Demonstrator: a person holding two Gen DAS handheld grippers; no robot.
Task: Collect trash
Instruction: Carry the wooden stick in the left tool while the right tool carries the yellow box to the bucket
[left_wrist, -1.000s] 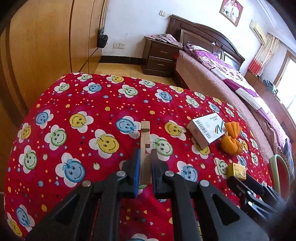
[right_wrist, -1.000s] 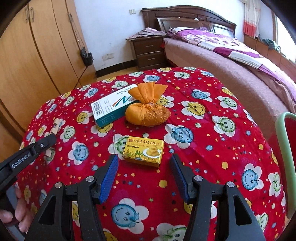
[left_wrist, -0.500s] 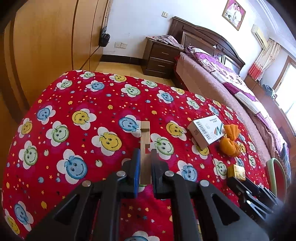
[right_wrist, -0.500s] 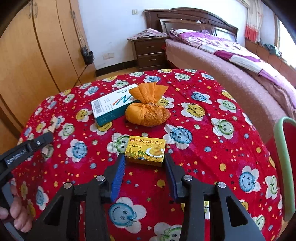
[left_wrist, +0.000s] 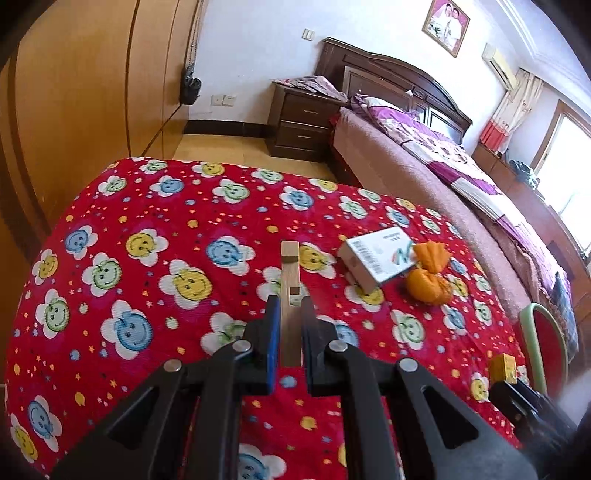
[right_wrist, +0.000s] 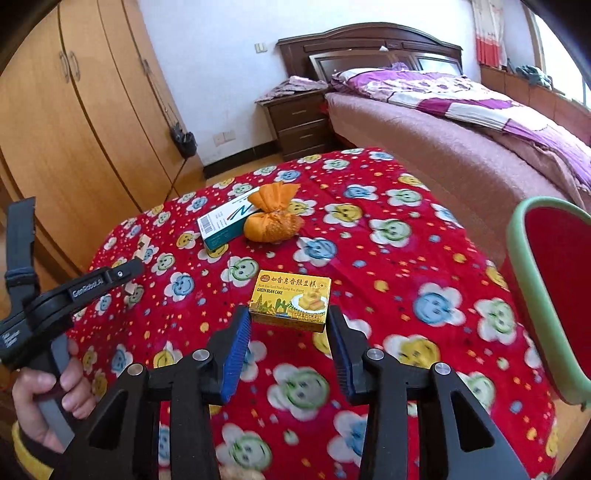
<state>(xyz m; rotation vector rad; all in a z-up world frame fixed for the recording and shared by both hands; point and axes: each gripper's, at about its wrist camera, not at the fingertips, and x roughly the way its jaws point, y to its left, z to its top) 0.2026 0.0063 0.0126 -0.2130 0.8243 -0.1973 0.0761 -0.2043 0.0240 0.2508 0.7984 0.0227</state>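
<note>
Red flowered bench (right_wrist: 424, 236): your right gripper (right_wrist: 288, 343) has closed onto the yellow cake box (right_wrist: 290, 301); lift it level, while your left gripper (left_wrist: 288, 325) stays clamped on the wooden strip (left_wrist: 289, 280).

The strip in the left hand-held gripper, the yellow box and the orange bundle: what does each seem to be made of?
Strip: looks like pale unfinished wood, matte, with square-cut ends and a notch. Yellow box: printed cardboard, slightly glossy, with crisp folded edges and the label "GREEN BEAN CAKE". Orange bundle: probably thin cloth or a soft bag, gathered and tied at the top, with a wrinkled surface; which of the two is unclear.
</note>
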